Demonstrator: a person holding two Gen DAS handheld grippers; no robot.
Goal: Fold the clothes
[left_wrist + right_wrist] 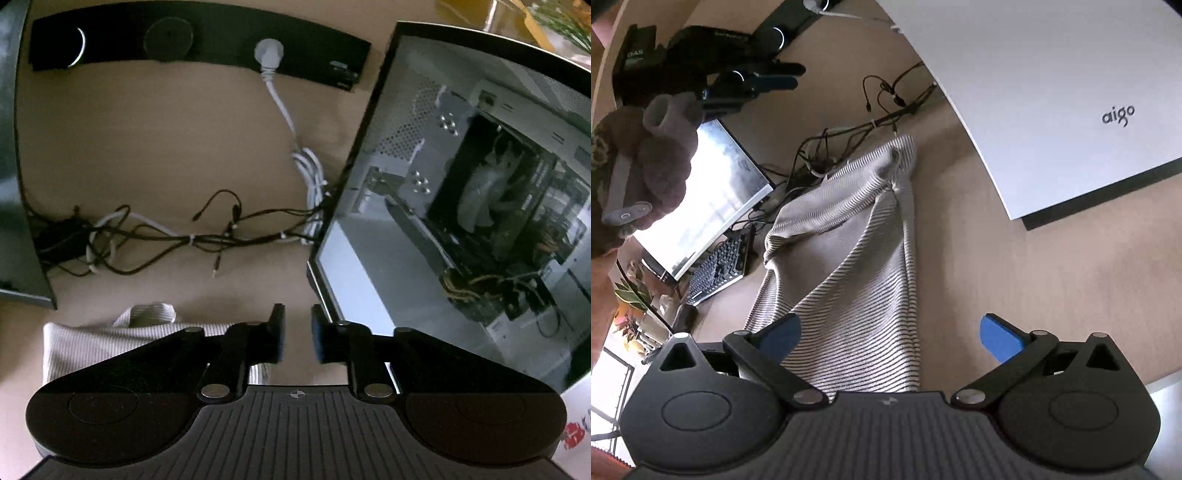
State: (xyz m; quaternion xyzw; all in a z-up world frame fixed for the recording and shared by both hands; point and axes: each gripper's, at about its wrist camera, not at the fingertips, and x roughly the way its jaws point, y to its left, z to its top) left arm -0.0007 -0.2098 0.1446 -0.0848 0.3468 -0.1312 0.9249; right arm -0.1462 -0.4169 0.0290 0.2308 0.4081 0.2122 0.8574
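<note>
A beige striped knit garment (849, 254) lies folded lengthwise on the tan desk (997, 277), stretching away from my right gripper (890, 336). That gripper is wide open, its blue pads on either side of the garment's near end. In the left wrist view a corner of the same garment (110, 336) shows at lower left, beside and partly under my left gripper (297, 334). The left jaws stand a narrow gap apart with nothing between them. The left gripper also shows in the right wrist view (768, 79), held high above the desk at the far left.
A white aigo computer case (1052, 92) with a glass side panel (461, 221) stands to the right. A tangle of cables (184, 236), a black power strip (199, 48), a monitor (713, 195) and a keyboard (716, 269) lie beyond the garment.
</note>
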